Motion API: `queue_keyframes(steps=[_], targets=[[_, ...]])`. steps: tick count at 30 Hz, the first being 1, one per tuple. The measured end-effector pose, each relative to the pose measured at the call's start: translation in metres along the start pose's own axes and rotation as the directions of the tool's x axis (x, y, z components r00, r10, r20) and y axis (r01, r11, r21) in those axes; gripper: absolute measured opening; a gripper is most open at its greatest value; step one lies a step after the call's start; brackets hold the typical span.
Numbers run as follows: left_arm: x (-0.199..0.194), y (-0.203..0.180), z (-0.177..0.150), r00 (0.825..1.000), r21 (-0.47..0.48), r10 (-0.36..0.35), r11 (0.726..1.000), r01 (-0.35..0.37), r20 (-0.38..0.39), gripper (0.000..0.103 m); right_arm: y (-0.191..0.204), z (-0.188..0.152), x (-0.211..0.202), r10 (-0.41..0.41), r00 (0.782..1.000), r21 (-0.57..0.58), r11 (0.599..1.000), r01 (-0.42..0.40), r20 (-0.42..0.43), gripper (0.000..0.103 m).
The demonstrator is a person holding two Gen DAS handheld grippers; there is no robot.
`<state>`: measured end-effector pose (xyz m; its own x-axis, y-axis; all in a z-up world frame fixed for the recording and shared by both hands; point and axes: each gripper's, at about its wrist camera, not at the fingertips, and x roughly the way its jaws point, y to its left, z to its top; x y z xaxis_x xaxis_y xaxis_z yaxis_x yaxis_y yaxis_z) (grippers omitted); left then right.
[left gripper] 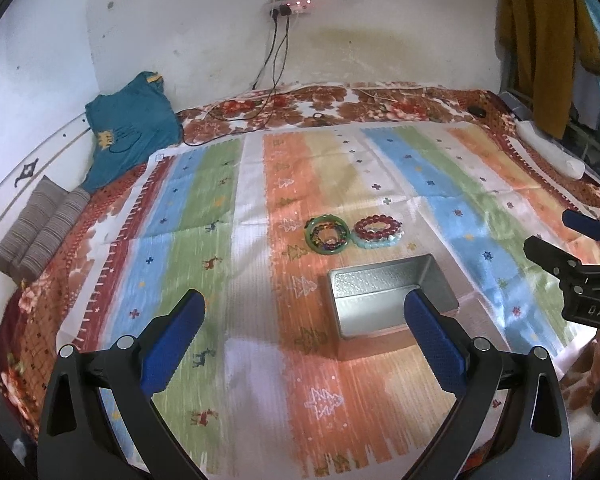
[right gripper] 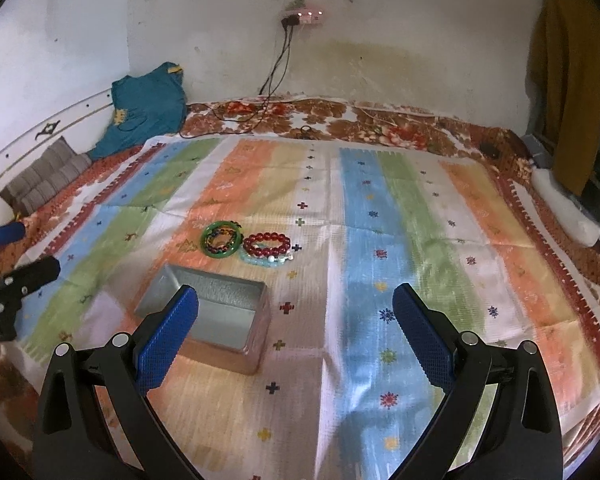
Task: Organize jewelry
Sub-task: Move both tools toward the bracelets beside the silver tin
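Note:
An open, empty silver metal tin (left gripper: pixel 392 296) (right gripper: pixel 214 316) sits on the striped cloth. Just beyond it lie a green bangle (left gripper: pixel 327 233) (right gripper: pixel 222 238) with a multicoloured bead bracelet inside, and a dark red bead bracelet (left gripper: pixel 378 227) (right gripper: pixel 266 244) stacked over a pale blue bead bracelet (left gripper: pixel 376 242) (right gripper: pixel 265 261). My left gripper (left gripper: pixel 304 320) is open and empty, held above the cloth just left of the tin. My right gripper (right gripper: pixel 296 316) is open and empty, to the right of the tin. Each gripper shows at the edge of the other's view.
The striped cloth (left gripper: pixel 204 208) covers a floral bedspread (left gripper: pixel 340 104). A teal shirt (left gripper: pixel 128 128) and a folded striped cloth (left gripper: pixel 40 232) lie at the back left. Cables (left gripper: pixel 276 64) hang from a wall socket. A white roll (right gripper: pixel 564 208) lies at the right edge.

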<state>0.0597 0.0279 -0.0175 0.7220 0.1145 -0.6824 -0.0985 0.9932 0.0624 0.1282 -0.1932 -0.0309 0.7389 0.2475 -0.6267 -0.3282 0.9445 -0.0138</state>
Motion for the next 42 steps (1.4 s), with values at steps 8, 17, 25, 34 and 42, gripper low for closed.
queue_keyframes(steps=[8, 17, 25, 34, 42], targets=[[0.026, 0.001, 0.015, 0.999, -0.014, 0.002, 1.0, -0.002, -0.032, 0.097, 0.001, 0.011, 0.018, 0.0, 1.0, 0.001, 1.0, 0.0, -0.02, 0.099], [0.044, 0.006, 0.027, 0.999, -0.04, -0.018, 0.999, 0.016, -0.043, 0.097, -0.001, 0.021, 0.039, -0.009, 0.999, 0.001, 1.0, 0.009, -0.042, 0.099], [0.06, 0.003, 0.034, 0.998, -0.027, -0.024, 0.999, 0.022, -0.064, 0.097, -0.002, 0.029, 0.053, -0.012, 0.998, 0.0, 1.0, 0.012, -0.056, 0.099], [0.081, 0.008, 0.044, 0.997, -0.042, -0.019, 0.999, 0.016, -0.073, 0.097, -0.002, 0.037, 0.073, -0.012, 0.997, 0.001, 1.0, 0.012, -0.08, 0.099], [0.104, -0.002, 0.049, 0.995, 0.0, -0.011, 1.0, 0.011, -0.095, 0.097, -0.005, 0.043, 0.094, -0.021, 0.994, -0.005, 1.0, 0.021, -0.103, 0.099]])
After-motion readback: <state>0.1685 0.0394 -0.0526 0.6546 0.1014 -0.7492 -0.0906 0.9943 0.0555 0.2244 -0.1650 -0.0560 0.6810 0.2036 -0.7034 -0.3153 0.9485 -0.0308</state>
